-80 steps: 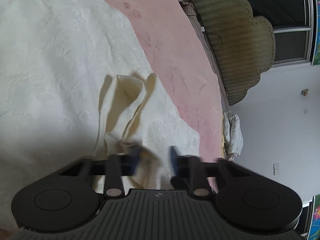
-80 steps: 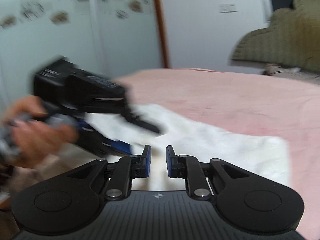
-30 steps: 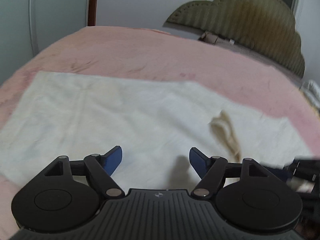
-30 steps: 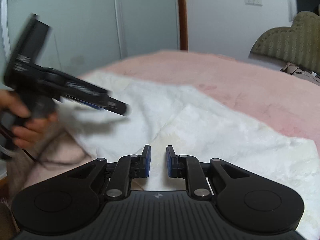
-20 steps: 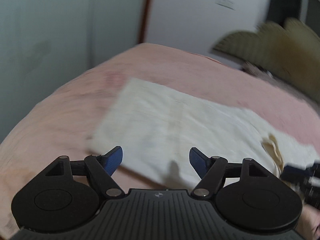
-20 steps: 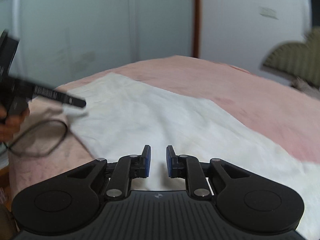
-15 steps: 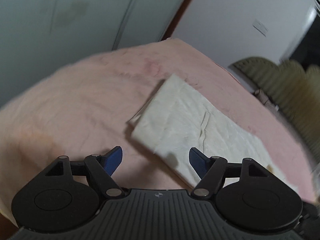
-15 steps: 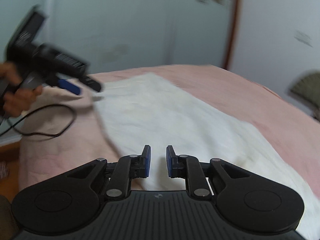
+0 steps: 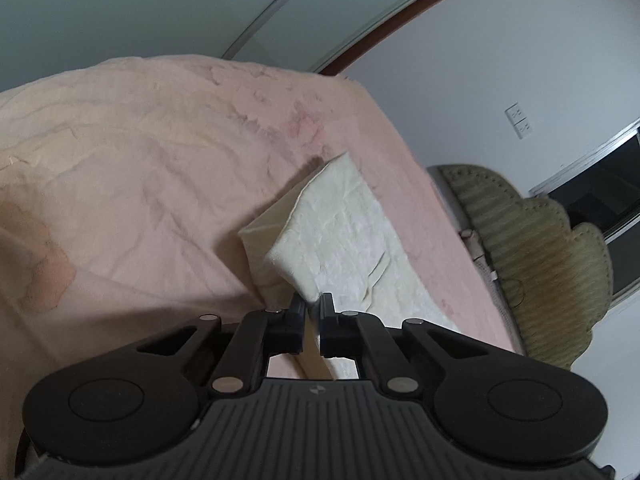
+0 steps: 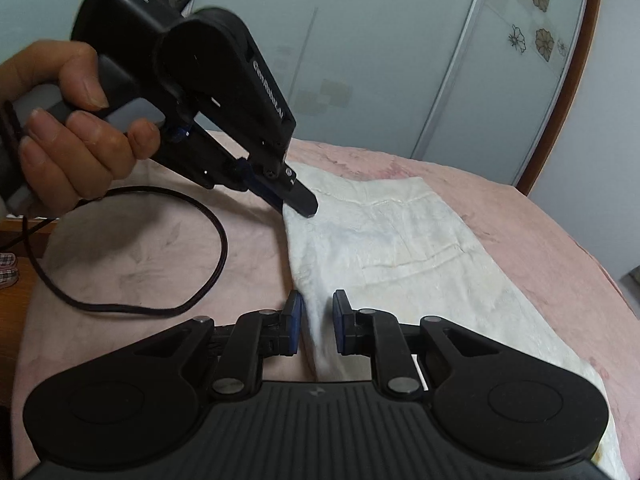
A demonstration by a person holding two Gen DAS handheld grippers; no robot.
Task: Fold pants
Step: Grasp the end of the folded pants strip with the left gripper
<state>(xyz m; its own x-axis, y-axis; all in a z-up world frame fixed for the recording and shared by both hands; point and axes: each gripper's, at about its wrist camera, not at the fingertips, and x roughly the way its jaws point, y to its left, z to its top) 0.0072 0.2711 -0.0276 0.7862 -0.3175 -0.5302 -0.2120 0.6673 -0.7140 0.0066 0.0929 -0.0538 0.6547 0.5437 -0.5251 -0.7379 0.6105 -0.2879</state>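
The cream pants (image 10: 400, 240) lie on a pink bedspread (image 9: 140, 200) beside glass wardrobe doors (image 10: 380, 60). The left gripper (image 9: 311, 304) is clamped on their corner; the right gripper (image 10: 317, 310) grips their near edge, fingers narrow.

I see a wide bed with a wrinkled pink cover (image 9: 140, 184) filling the middle of the left view. At its right edge stands an olive scalloped upholstered headboard (image 9: 548, 256), beneath a dark window (image 9: 600, 196) and a white wall socket (image 9: 519, 120). In the right view, pale sliding doors with flower decals (image 10: 400, 60) fill the top.
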